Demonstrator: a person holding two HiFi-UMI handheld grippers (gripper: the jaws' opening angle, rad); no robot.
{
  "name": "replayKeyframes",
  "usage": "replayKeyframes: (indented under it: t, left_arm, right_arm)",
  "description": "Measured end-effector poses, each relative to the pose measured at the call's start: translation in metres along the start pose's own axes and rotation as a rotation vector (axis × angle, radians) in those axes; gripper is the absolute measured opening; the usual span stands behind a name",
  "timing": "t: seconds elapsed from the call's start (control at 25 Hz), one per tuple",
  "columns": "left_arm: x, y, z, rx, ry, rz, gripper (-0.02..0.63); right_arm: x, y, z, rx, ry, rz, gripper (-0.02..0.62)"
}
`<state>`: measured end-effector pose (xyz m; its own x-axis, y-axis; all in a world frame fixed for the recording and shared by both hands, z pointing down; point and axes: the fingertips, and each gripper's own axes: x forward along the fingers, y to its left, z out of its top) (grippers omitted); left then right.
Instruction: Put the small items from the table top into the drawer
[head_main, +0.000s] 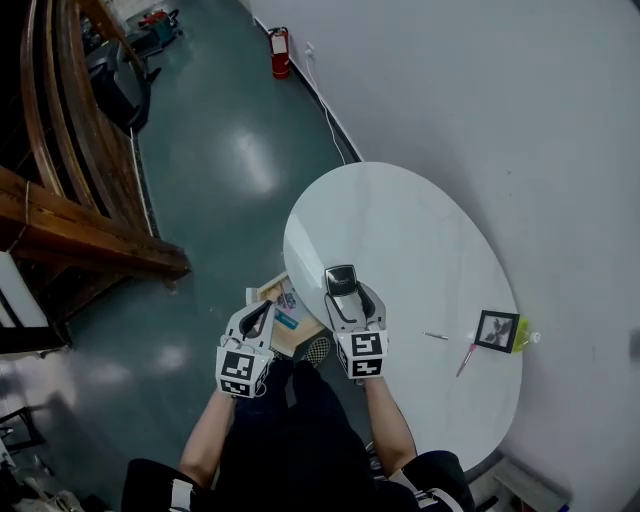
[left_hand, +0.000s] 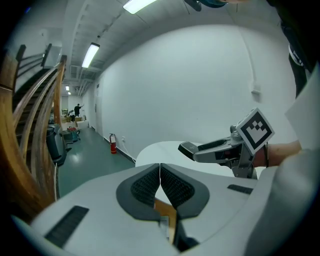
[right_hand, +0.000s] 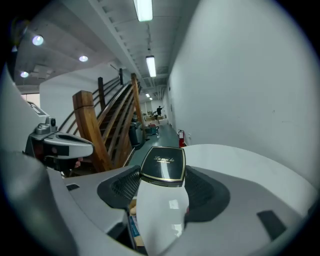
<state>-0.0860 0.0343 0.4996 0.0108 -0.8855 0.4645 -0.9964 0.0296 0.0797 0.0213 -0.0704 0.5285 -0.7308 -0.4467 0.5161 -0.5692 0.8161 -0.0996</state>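
The drawer (head_main: 266, 291) stands open under the near edge of the round white bench (head_main: 400, 220), with some coloured things already in it. It appears to have been left pulled out so that items can be dropped straight in.

Just beside the drawer, on its bench side, the right tool (head_main: 350, 305) is clamped on a white bottle with a black cap (right_hand: 160, 205). The pads grip the bottle's body from both sides and the cap sticks out beyond the jaw tips. Gripped by the body this way, the bottle looks steady enough to carry across. Judging by where it hangs, it is about to go over the drawer and be let go.

The left tool (left_hand: 160, 184) hovers over the drawer's outer side with its jaws pressed together on nothing. It seems simply parked out of the way.

Well apart from the drawer, on the far side of the bench, lie a small black-framed square (head_main: 497, 330), a pink pen (head_main: 466, 359) and a thin little stick (head_main: 435, 336), not yet put away.
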Motion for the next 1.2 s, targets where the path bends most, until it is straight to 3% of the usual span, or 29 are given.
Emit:
replayKeyframes:
  t: [0.24, 0.48, 1.2]
  left_arm:
    - [-0.034, 0.036, -0.018, -0.048, -0.006, 0.083, 0.02]
    - [-0.052, 0.065, -0.042, -0.083, 0.007, 0.139, 0.02]
    - [-0.032, 0.09, -0.177, -0.199, 0.131, 0.102, 0.02]
  right_arm:
    - [0.021, 0.079, 0.001, -0.058, 0.023, 0.142, 0.285]
    - [0.047, 0.131, -0.022, -0.098, 0.085, 0.227, 0.285]
    - [0.11, 0.164, -0.184, -0.108, 0.332, 0.274, 0.285]
